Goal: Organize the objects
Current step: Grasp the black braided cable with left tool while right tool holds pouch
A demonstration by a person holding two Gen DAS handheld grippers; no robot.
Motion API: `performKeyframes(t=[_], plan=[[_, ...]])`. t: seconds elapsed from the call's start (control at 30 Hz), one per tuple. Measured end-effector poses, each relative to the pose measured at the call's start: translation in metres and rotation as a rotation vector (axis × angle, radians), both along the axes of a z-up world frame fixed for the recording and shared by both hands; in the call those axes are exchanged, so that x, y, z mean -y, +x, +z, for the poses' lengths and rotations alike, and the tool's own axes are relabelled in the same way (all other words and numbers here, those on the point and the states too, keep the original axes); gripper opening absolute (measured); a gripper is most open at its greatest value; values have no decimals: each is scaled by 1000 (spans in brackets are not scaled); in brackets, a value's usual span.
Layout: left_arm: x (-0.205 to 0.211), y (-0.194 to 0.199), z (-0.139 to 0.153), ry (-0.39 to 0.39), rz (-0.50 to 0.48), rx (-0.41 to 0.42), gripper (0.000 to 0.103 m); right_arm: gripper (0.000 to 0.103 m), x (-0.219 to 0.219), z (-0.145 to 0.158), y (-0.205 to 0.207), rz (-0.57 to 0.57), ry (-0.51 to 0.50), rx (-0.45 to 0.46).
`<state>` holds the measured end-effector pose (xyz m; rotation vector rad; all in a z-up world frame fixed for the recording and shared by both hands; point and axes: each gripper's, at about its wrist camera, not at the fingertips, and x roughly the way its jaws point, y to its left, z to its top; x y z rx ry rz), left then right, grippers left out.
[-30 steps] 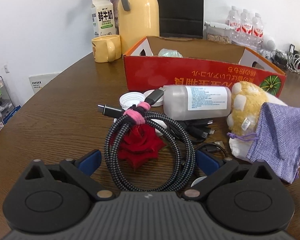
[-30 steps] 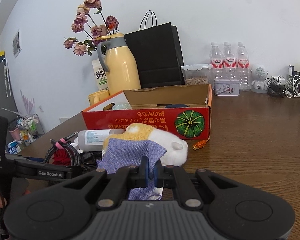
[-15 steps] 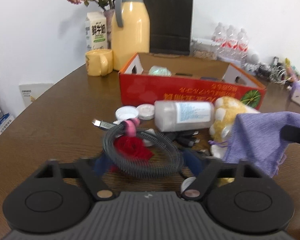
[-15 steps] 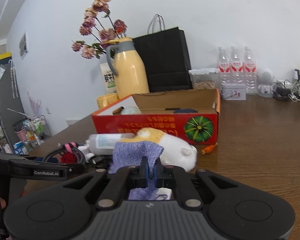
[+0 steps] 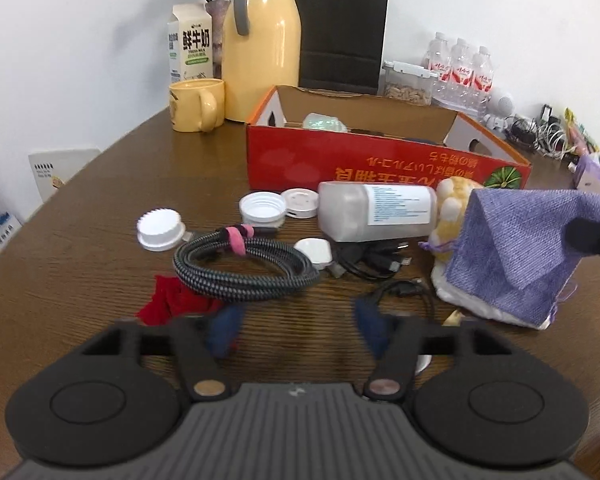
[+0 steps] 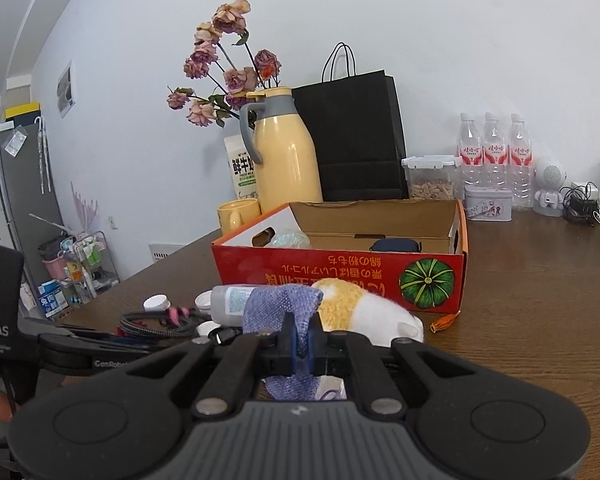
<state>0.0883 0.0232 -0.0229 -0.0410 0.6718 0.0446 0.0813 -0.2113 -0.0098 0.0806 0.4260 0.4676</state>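
since the earlier frame: the coiled cable (image 5: 244,264), seen a second ago standing on edge between the left gripper's blue pads with the red fabric rose (image 5: 172,300) showing through its loop, now lies flat on the table (image 5: 80,240) at centre frame; the rose sits at lower left, its edge under the coil.
left gripper (image 5: 296,332): jaws apart with nothing between them, having just been opening; blurred blue fingertips (image 5: 224,328) hang over bare wood below the coil, a sign the cable slipped or was let go.
right gripper (image 6: 300,344): clamped tight on a fold of the purple cloth pouch (image 6: 280,308), lifting it by the fabric so it hangs clear of the clutter.
pouch, left view: at right of frame, draped in front of the plush toy (image 5: 456,200), a jaw tip biting its right corner.
red box (image 6: 340,276): upper centre, open-topped, already holding a pale object and a dark case; the likely home for the loose items.
around the cable: white caps (image 5: 160,228) to its left, a frosted bottle (image 5: 376,210) on its side just beyond, thin black leads (image 5: 372,260) to its right.
judgement: pouch looks bound for the box; cable still needs a fresh grip.
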Motion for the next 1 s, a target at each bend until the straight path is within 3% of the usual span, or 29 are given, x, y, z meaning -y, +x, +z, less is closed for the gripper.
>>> performKeyframes(t=[0.17, 0.37, 0.53, 0.73, 0.9, 1.0], plan=[[-6, -7, 4, 55, 1, -11, 100, 5, 1, -3, 3, -6, -3, -12], [-18, -13, 19, 56, -33, -19, 103, 5, 0, -6, 5, -7, -10, -23], [-26, -5, 39, 124, -27, 18, 103, 5, 0, -6, 8, -12, -16, -26], [-18, 37, 37, 280, -120, -110, 103, 5, -2, -6, 12, -15, -26, -28], [-19, 65, 19, 267, -190, -256, 103, 5, 0, -6, 16, -24, -29, -34], [-20, 73, 11, 276, -190, -292, 103, 5, -1, -7, 19, -23, -31, -37]])
